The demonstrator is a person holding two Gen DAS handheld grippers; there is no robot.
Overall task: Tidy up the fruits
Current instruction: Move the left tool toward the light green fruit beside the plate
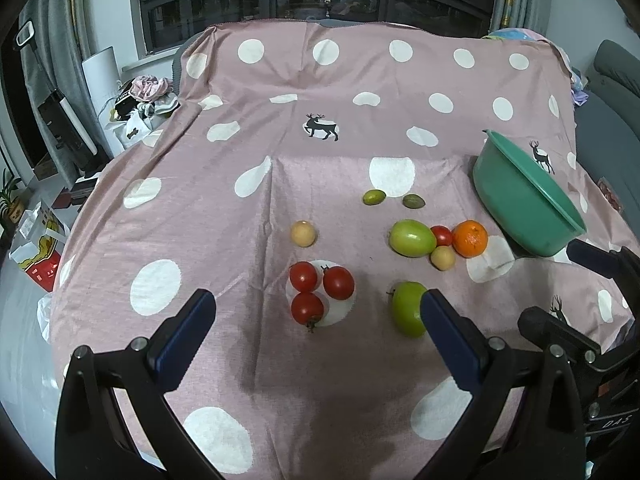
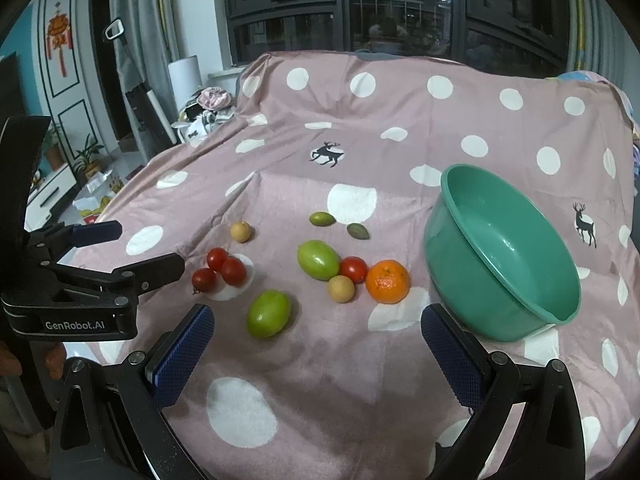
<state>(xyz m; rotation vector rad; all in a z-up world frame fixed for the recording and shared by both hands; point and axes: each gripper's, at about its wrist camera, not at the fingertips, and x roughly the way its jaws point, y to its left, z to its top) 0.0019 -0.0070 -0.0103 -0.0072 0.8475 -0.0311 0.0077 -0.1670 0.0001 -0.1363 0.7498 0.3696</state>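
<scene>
Both grippers hang above the near edge of a table covered by a pink cloth (image 1: 224,184) with white dots and small deer figures. The left gripper (image 1: 316,328) has its jaws spread wide with nothing between the pads; it points down toward a cluster of three red tomatoes (image 1: 316,292), which touch one another on a white dot. The right gripper (image 2: 316,340) likewise has its jaws spread wide and holds nothing; it points down at bare cloth in front of the fruit. A green fruit (image 2: 268,314) lies alone just beyond the left finger of the right gripper, and in the left wrist view the same fruit is partly hidden behind the right finger of the left gripper. Further back, a second green fruit (image 2: 318,260), a fourth red tomato (image 2: 354,269), a small pale round fruit (image 2: 341,289) and an orange (image 2: 387,282) form a tight group, each touching or just beside its neighbour. A second pale round fruit (image 2: 240,231) lies apart on the left. Two small olive-shaped fruits (image 2: 322,219) lie at the rear, the right one darker. A green bowl (image 2: 520,280) stands to the right of the group, tilted toward the camera, with no fruit inside. In the right wrist view the left gripper appears at the left edge, and part of a hand (image 2: 12,360) shows below it.
</scene>
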